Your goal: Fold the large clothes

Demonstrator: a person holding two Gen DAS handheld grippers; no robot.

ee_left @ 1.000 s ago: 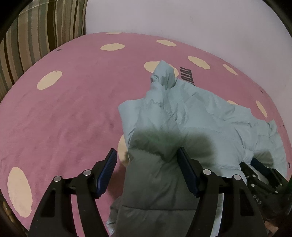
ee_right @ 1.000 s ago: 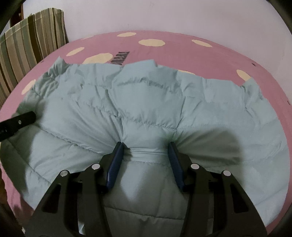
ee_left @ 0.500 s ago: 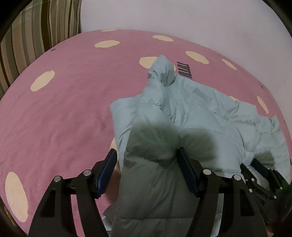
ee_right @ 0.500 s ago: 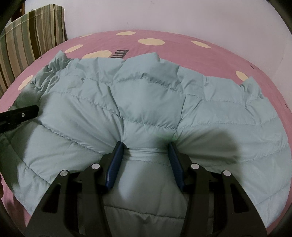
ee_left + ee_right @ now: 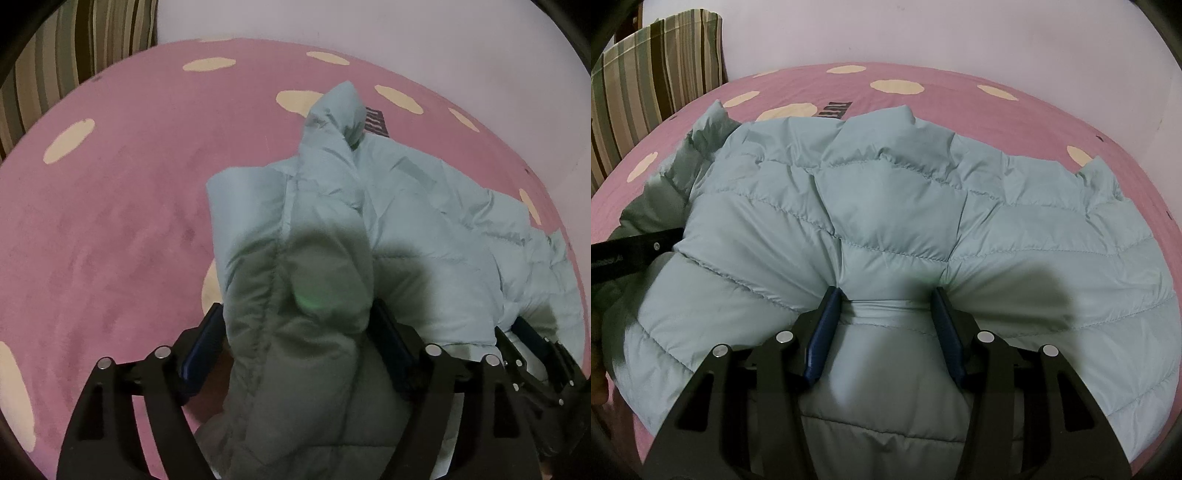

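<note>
A pale blue-green quilted puffer jacket [image 5: 886, 206] lies on a pink bed sheet with cream spots [image 5: 1015, 107]. My right gripper [image 5: 886, 314] is shut on a bunched fold of the jacket's near edge. My left gripper [image 5: 295, 332] holds a thick fold of the same jacket [image 5: 295, 236] between its blue pads, with a sleeve [image 5: 336, 110] reaching away from it. The right gripper also shows in the left wrist view [image 5: 524, 347] at the lower right. The left gripper's finger shows in the right wrist view [image 5: 635, 247] at the left edge.
A striped cushion [image 5: 653, 81] stands at the back left of the bed. A white wall [image 5: 923, 33] runs behind the bed. Bare pink sheet [image 5: 110, 221] lies left of the jacket.
Both grippers have carried the jacket's near edge forward over the bed. The jacket now fills more of each view and the fold in the left gripper stands higher.
</note>
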